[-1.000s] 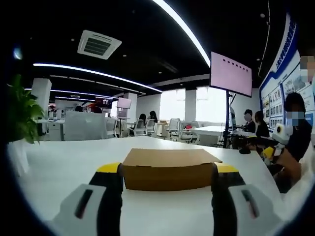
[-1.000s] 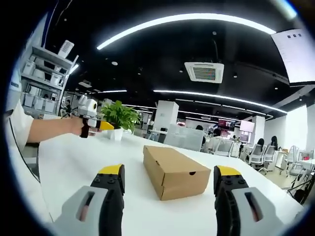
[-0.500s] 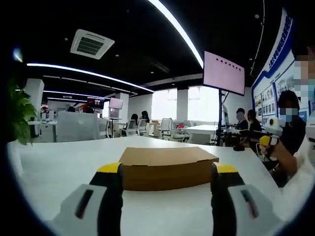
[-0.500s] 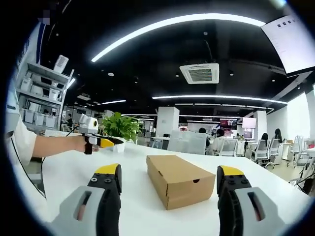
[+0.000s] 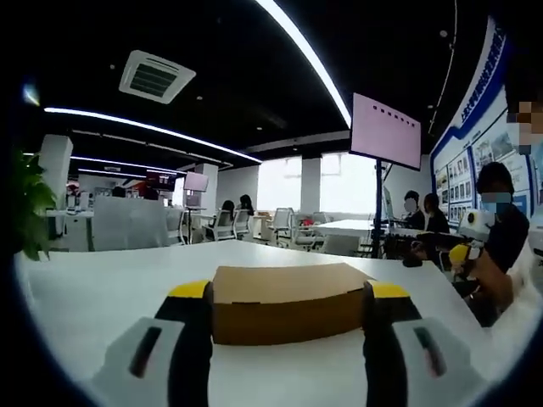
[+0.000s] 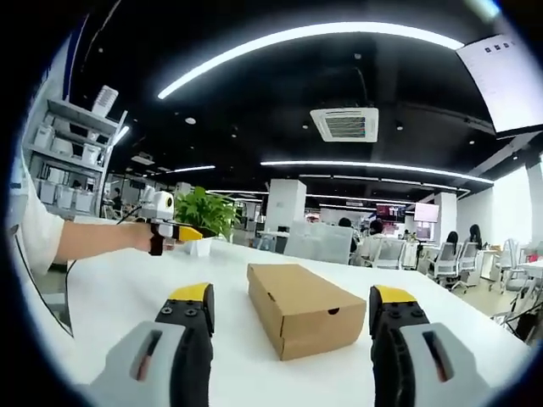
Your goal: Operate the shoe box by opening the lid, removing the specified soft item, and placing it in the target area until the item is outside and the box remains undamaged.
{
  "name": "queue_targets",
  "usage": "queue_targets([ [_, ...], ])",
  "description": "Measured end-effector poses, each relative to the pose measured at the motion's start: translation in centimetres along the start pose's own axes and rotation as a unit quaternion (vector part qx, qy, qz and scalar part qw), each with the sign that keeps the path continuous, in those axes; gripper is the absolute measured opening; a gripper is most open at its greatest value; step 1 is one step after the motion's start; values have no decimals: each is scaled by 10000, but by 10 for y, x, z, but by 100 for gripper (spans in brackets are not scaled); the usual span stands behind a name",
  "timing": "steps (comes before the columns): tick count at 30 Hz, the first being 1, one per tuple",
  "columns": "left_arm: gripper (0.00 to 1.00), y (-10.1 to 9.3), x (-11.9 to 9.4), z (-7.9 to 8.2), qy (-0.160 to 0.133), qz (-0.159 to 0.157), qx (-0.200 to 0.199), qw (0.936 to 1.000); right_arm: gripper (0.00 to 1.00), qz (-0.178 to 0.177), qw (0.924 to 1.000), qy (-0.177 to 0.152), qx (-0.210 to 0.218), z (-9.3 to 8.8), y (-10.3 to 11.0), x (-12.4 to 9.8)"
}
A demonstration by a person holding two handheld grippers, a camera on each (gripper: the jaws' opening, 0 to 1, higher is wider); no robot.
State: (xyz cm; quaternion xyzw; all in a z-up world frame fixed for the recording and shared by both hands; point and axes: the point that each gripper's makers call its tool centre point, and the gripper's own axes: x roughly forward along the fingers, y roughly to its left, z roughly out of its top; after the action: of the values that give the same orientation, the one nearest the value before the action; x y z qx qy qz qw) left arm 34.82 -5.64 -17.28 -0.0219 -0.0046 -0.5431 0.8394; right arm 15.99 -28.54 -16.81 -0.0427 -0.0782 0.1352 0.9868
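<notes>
Fingers of the left gripper [image 5: 288, 297] stand well apart, yellow-tipped, with nothing between their pads; the closed cardboard shoe box [image 5: 288, 301] lies on the white table [image 5: 93, 284] just beyond them, its long side facing that camera and its lid flat on top. The right gripper [image 6: 291, 301] also has its fingers spread wide and empty, and from its side the same shoe box [image 6: 304, 308] shows a corner and an end wall with a small round finger hole (the lid is down here too). In the right gripper view the left gripper [image 6: 174, 227] comes in from the left at the far edge of the table, held in a bare hand [image 6: 136, 237] below a white sleeve, near a potted plant [image 6: 206, 214]. In the left gripper view the right gripper [image 5: 468, 233] appears at the right, in the person's hand. Far off stand office chairs [image 5: 288, 227], a screen on a stand [image 5: 386, 129] and seated people [image 5: 424, 216]. Overhead run strip lights [image 6: 322, 34] and a ceiling air vent [image 6: 346, 124]. Shelving [image 6: 72, 161] rises at the far left of the right gripper view.
</notes>
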Motion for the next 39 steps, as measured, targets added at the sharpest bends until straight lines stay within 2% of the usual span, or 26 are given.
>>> queue_targets([
  [2, 74, -3, 1, 1, -36, -115, 9, 9999, 77, -135, 9997, 97, 162, -3, -7, 1],
  [5, 74, -1, 5, -5, 93, -133, 117, 9998, 79, -216, 9994, 112, 236, -5, -13, 4],
  [7, 74, 5, 7, -10, 221, -59, 178, 9996, 75, -174, 9994, 250, 135, -9, -12, 6],
  [8, 75, 9, 9, -13, 287, -23, 210, 9994, 75, -251, 9989, 395, -74, -13, -13, 8],
  [9, 75, 11, 10, -15, 330, -21, 234, 9992, 75, -286, 9986, 405, -200, -14, -12, 11],
  [13, 76, 22, 16, -13, 428, -3, 305, 9986, 80, -232, 9996, 166, 68, -3, -7, 21],
  [16, 64, 26, 19, -5, 407, -58, 298, 9987, 82, -328, 9994, 49, 42, 8, -9, 25],
  [19, 74, 33, 24, 3, 298, 73, 177, 9994, 84, -389, 9992, -52, 27, 15, -11, 26],
  [24, 77, 32, 26, 8, 182, 42, 231, 9996, 85, -417, 9991, -17, 42, 14, -14, 29],
  [26, 75, 32, 27, 4, 274, -12, 198, 9994, 86, -425, 9991, -19, 70, 13, -17, 30],
  [30, 77, 39, 30, 4, 346, 60, 232, 9991, 85, -413, 9991, 119, 58, 10, -22, 36],
  [32, 79, 37, 35, 6, 453, -58, 197, 9988, 85, -353, 9985, 397, -147, 8, -24, 42],
  [33, 82, 34, 39, 8, 615, -175, 319, 9974, 85, -274, 9985, 375, -275, 14, -24, 46],
  [34, 86, 31, 43, 12, 647, -305, 429, 9965, 85, -317, 9983, 337, -365, 21, -27, 48],
  [36, 88, 32, 48, 20, 569, -362, 342, 9971, 84, -401, 9976, 292, -483, 30, -31, 50],
  [39, 88, 30, 54, 32, 345, -400, 240, 9983, 83, -463, 9971, 316, -512, 33, -34, 52],
])
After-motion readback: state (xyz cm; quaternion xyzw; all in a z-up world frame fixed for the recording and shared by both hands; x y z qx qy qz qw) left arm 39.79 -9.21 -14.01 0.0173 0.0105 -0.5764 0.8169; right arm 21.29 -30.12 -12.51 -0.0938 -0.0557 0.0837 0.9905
